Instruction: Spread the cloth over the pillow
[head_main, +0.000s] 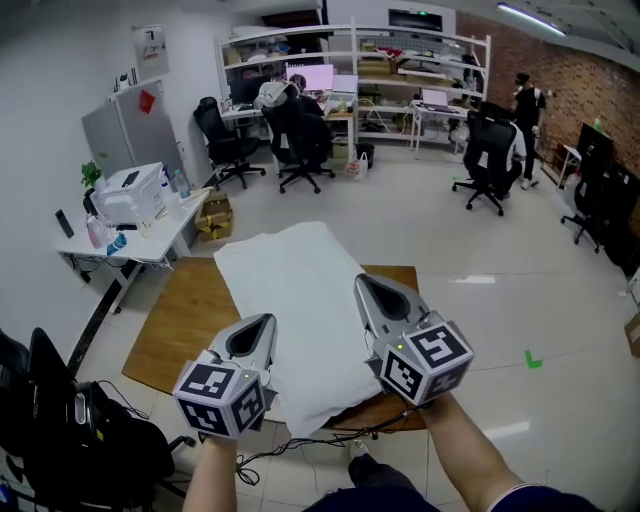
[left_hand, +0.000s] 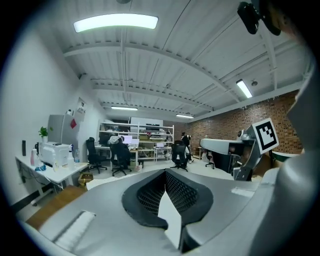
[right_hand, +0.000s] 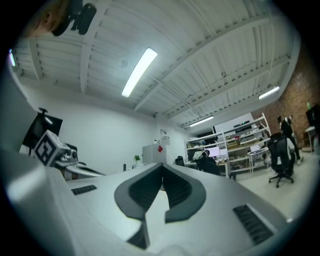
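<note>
A white cloth (head_main: 300, 300) lies spread lengthwise over a wooden table (head_main: 190, 310), and its near end hangs over the table's front edge. The pillow is hidden under it. My left gripper (head_main: 262, 322) hovers above the cloth's near left part with its jaws shut (left_hand: 165, 172); I see nothing gripped, only a white sliver below the pads. My right gripper (head_main: 368, 285) is held above the cloth's right edge, pointing level across the room. Its pads meet (right_hand: 161, 166) with nothing between them. The cloth looks flat and is not lifted by either gripper.
A white desk with a printer (head_main: 130, 195) stands to the left, with a cardboard box (head_main: 215, 215) beside it. Office chairs (head_main: 300, 150) and shelves fill the back. A black chair (head_main: 80, 430) stands at lower left, and cables (head_main: 300, 455) lie by my feet.
</note>
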